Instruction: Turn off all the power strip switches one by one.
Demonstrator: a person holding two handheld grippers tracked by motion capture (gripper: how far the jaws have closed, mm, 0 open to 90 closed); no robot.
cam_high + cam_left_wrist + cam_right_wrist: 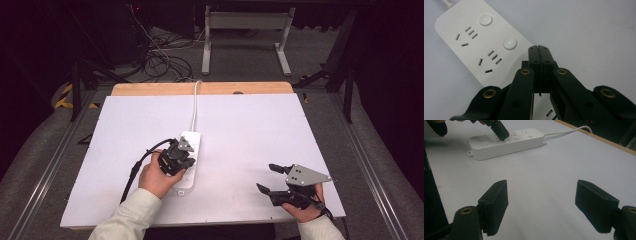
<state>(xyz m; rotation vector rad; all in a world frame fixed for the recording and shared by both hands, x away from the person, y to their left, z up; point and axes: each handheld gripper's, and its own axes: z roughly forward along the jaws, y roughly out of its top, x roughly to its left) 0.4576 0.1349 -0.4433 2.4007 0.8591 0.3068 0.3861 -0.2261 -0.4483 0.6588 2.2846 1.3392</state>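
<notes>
Two grippers over a white table (pixel 240 130). High view: left gripper (pixel 186 146) sits on the power strip (pixel 192 137) near table centre; right gripper (pixel 264 177) at four o'clock, well apart.

Left gripper view: jaws pressed together, empty, tips over the strip's face, round button (pixel 510 43) at eleven o'clock.

Right gripper view: jaws spread wide, nothing between; strip at eleven o'clock.

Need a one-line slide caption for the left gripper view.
Shut left gripper poised over white power strip, beside a round button.
</notes>
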